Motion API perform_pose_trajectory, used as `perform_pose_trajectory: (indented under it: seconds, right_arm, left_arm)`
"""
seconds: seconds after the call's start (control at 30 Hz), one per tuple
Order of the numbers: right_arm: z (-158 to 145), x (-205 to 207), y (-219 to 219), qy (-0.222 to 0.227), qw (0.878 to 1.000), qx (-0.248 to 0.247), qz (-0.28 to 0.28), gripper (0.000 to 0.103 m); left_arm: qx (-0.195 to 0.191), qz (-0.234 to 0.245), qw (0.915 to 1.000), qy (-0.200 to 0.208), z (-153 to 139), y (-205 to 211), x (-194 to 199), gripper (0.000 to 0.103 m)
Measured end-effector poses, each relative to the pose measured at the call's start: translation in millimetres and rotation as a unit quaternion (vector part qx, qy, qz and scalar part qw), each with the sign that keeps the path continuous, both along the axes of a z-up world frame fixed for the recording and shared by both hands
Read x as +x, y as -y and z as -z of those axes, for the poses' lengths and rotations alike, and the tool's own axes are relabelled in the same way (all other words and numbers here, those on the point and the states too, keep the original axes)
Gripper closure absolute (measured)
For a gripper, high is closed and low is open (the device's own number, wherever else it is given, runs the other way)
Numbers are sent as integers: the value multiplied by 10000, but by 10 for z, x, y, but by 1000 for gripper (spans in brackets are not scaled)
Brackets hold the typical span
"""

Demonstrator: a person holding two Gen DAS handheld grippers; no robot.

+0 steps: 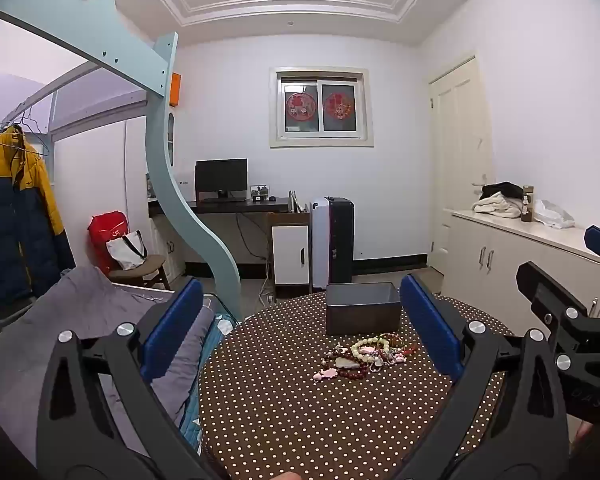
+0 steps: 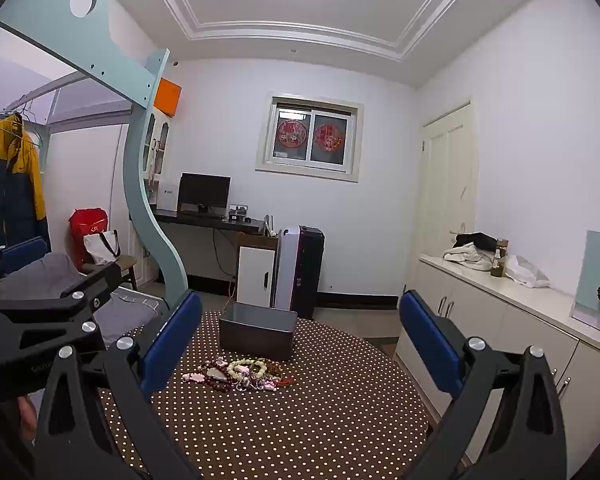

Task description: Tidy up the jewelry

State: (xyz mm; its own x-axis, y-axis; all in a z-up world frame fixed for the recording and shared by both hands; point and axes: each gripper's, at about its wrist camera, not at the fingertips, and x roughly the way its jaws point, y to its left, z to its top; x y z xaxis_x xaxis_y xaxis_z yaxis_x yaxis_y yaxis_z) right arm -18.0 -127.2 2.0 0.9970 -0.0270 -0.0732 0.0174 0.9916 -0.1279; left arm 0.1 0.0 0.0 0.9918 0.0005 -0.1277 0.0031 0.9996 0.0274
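Both tools gaped wide and empty: left tool (image 1: 300, 320), right tool (image 2: 300, 332). Jewelry pile (image 1: 366, 354) lay ahead on dotted worktop (image 1: 300, 420), just before grey box (image 1: 362, 308), untouched.

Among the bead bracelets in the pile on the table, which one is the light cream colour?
The cream bracelet of pale round beads, lying on top of the pile just in front of the grey box. The other strands are dark red or brownish.
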Motion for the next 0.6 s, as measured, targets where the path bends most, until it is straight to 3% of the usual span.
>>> perform_pose_trajectory:
  seconds: [0.6]
  right_arm:
    - [14,7,34,-14,10000,26,1,8]
  left_arm:
    - [39,-4,10000,17,2,5,2,6]
